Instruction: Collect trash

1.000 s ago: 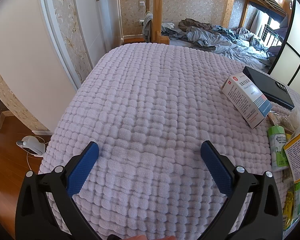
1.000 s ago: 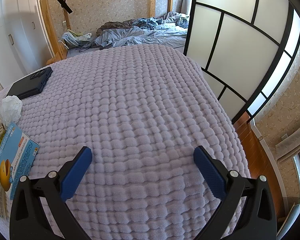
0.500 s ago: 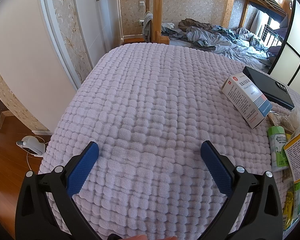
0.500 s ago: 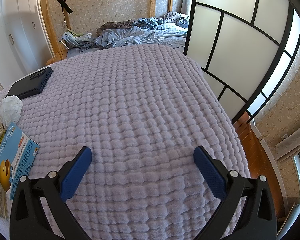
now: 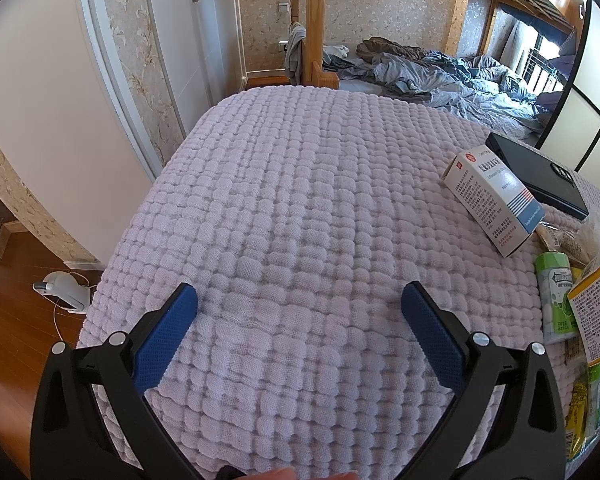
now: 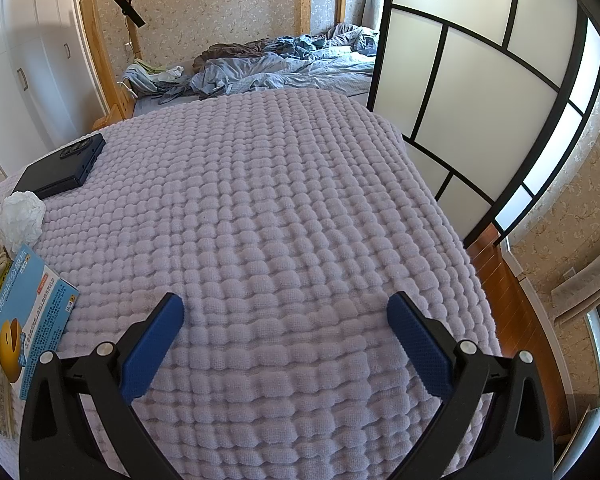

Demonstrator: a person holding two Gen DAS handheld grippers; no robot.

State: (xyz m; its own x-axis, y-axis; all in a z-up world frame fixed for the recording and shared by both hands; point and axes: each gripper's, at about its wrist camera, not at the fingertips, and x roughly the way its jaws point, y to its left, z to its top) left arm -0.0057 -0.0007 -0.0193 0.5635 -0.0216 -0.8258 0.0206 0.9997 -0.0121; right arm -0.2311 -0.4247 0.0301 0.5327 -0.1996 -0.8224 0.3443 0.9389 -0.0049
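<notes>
Both your left tongs [image 5: 299,306] and right tongs [image 6: 286,316] gape empty; you risk grabbing the phone [image 6: 60,170] beside the crumpled tissue [image 6: 22,216].

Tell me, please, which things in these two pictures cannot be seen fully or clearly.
- Yellow-edged printed carton: left wrist view, cut by the right edge.
- Green and yellow wrappers: left wrist view, blurred at the rim.
- Light blue printed carton: right wrist view, its small text is unreadable.
</notes>
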